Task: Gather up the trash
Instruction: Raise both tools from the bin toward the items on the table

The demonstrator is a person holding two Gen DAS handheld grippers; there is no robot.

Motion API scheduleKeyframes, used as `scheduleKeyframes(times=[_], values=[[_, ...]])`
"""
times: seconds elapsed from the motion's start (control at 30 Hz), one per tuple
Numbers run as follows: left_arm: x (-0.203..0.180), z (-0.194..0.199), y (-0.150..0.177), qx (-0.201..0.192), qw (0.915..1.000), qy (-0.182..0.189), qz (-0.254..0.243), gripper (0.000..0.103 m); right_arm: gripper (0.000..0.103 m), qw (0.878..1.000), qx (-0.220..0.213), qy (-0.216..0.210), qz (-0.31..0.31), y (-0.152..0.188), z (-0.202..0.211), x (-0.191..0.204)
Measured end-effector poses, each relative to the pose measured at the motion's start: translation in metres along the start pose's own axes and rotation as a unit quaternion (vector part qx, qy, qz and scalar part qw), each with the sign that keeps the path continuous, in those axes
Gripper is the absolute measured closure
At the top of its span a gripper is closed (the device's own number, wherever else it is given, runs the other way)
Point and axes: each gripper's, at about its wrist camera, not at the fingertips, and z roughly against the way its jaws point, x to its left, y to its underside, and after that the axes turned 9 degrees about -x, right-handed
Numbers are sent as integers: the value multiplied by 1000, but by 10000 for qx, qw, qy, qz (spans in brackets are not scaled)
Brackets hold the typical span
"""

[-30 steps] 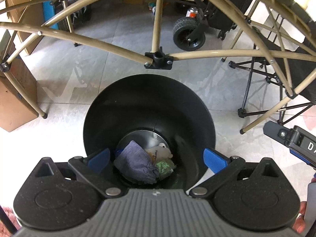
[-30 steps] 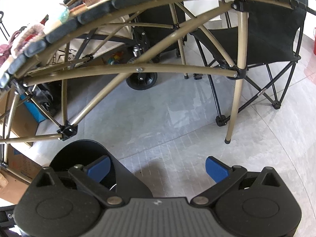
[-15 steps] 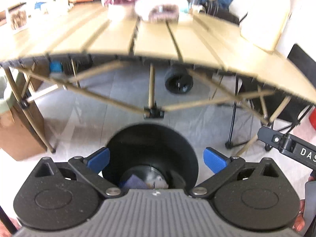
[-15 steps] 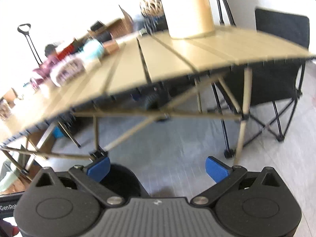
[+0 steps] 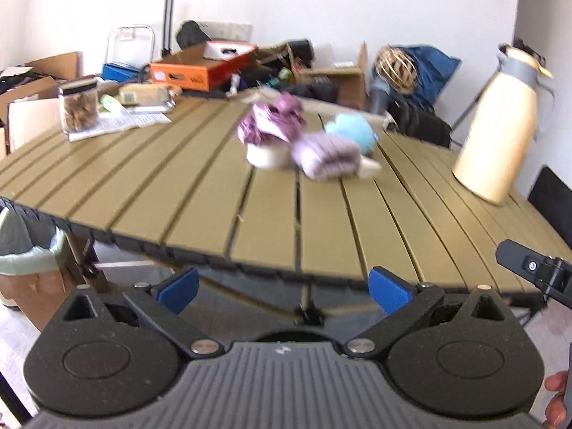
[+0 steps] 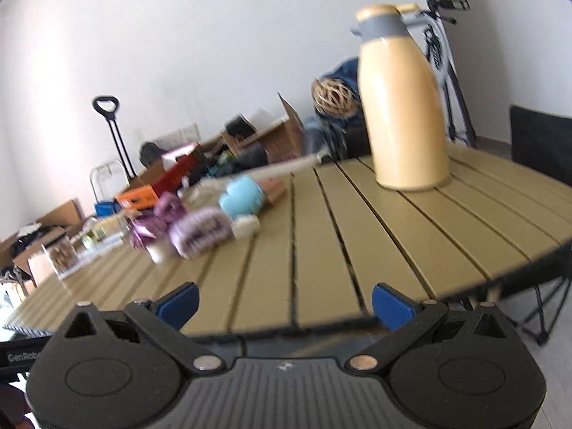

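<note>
We are holding the left claw spread wide with nothing between its blue fingertips, hanging just off the near edge of the slatted tan desk. The right claw is likewise gaping and empty, its blue pads sitting at the desk rim.

The trash is lying in a blurred cluster near the middle of the desk, well apart from both claws. In the left wrist view we are seeing a crumpled purple wrapper resting on top of a small white cup, a pale lilac bundle touching it on the right, and a light blue lump just behind. In the right wrist view the same purple wrapper, lilac bundle and light blue lump are lying side by side; motion blur is hiding finer detail.

A cream thermos jug with a grey collar is standing upright toward the right of the desk, apart from the cluster. A clear jar is standing on papers at the far left. Cardboard boxes and bags are crowding the space behind the desk. Part of the right claw's black body is showing at the right edge of the left wrist view, with fingertips of a hand below it.
</note>
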Motion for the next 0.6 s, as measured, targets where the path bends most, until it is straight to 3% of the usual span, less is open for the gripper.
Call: scheduleKeyframes(times=[0.27, 0.37, 0.6], values=[[18, -21, -38, -360, 9990, -170, 215, 0, 0, 9981, -534, -304, 106, -24, -34, 36], [30, -32, -54, -517, 9978, -228, 338, 0, 0, 9972, -583, -455, 139, -32, -53, 49], [58, -64, -85, -817, 9942, -457, 538, 0, 0, 9964, -541, -276, 592, -38, -110, 83]])
